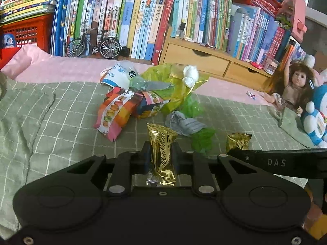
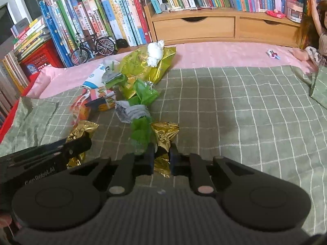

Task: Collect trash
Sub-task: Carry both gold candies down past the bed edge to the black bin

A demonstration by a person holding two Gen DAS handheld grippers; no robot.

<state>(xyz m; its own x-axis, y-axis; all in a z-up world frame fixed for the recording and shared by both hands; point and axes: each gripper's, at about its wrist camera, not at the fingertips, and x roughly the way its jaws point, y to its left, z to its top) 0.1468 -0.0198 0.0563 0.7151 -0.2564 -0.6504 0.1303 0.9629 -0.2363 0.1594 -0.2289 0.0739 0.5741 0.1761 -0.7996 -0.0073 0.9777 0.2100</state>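
My left gripper (image 1: 161,152) is shut on a long gold candy wrapper (image 1: 161,143) that stands upright between its pads. My right gripper (image 2: 161,153) is shut on a second, crumpled gold wrapper (image 2: 164,134), which also shows in the left wrist view (image 1: 238,140). The left gripper's wrapper (image 2: 81,130) appears at the left of the right wrist view. Beyond both lies a heap of trash: a macaron snack wrapper (image 1: 114,112), a yellow-green bag (image 1: 175,87) with a white tissue ball (image 1: 191,74), a paper cup (image 1: 116,76), a grey wrapper (image 1: 184,123) and green plastic scraps (image 1: 202,138).
The trash lies on a green checked cloth (image 2: 235,122) over a pink sheet (image 2: 224,53). Behind stand rows of books (image 1: 139,20), a model bicycle (image 1: 94,43), a wooden drawer unit (image 2: 204,26) and a red crate (image 1: 26,32). A doll (image 1: 296,85) and a blue plush toy (image 1: 316,114) sit right.
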